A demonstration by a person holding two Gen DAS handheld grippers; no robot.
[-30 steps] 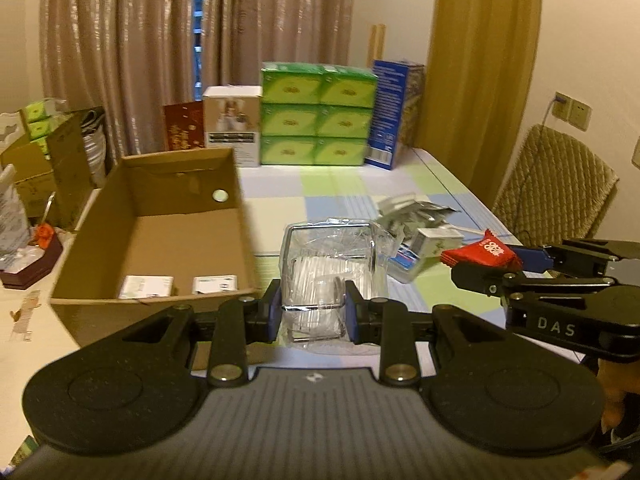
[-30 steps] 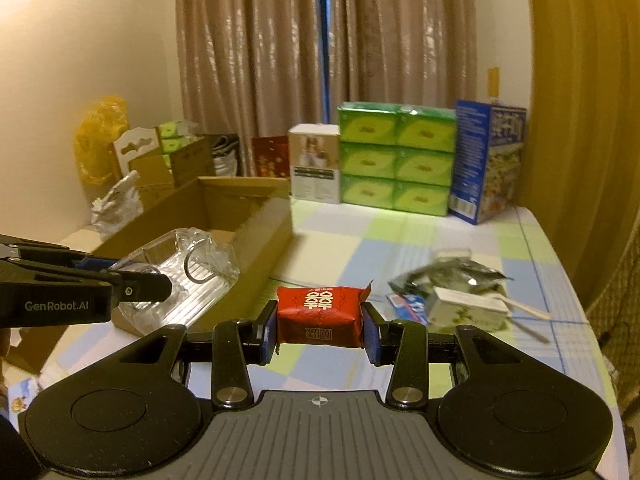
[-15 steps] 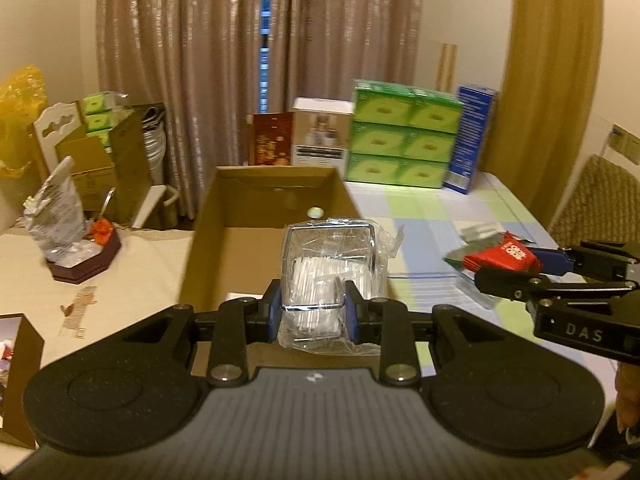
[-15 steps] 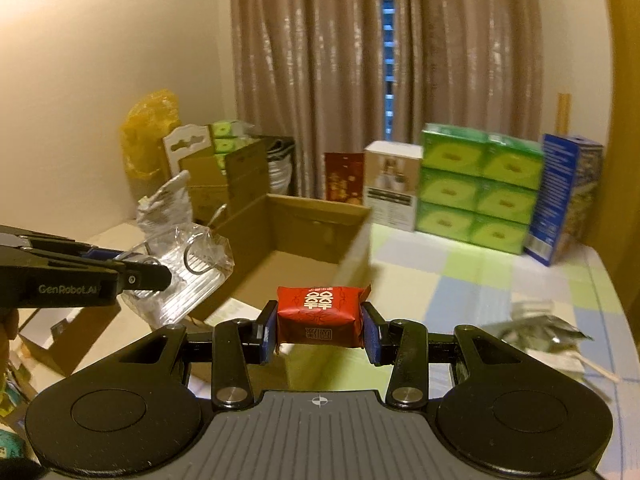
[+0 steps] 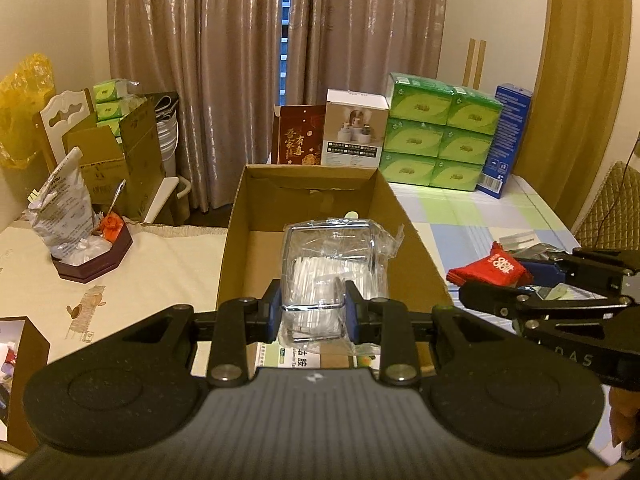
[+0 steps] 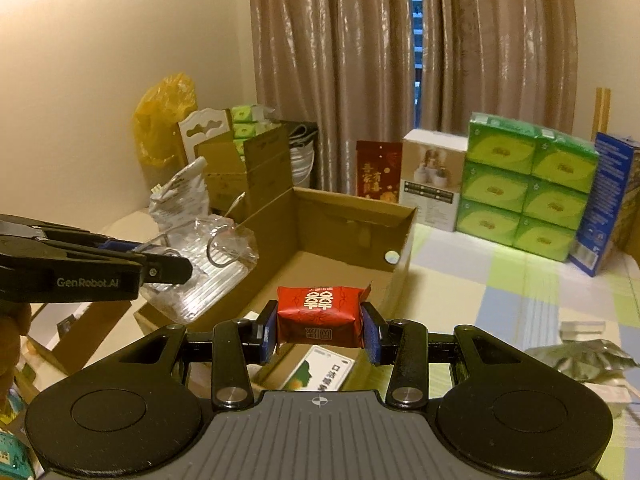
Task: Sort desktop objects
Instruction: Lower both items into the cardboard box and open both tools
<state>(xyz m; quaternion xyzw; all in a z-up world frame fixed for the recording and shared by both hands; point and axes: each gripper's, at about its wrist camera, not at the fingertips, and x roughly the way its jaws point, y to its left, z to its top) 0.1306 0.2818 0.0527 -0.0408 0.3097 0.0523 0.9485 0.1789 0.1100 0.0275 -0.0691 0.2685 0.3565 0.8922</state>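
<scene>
Curtains (image 5: 240,80) back a checkered tabletop (image 5: 500,216); left gripper (image 5: 311,312) clamps an upright clear packet (image 5: 334,264), right gripper (image 6: 320,330) a red packet (image 6: 320,314) lying crosswise.

Cardboard box (image 5: 320,216), centre of the left wrist view, open-topped on the surface (image 5: 480,216); clear wrapped packet (image 5: 334,276) before and over its near end, small flat cartons (image 6: 324,372) on its floor. Behind it, upper centre: card (image 5: 298,140), carton (image 5: 354,128), stacked tissue packs (image 5: 440,132) and tall box (image 5: 506,140) in a row rightward. Red packet (image 6: 320,316), lower centre of the right wrist view, over the box's near corner; foil pouches (image 6: 580,360) at lower right.
</scene>
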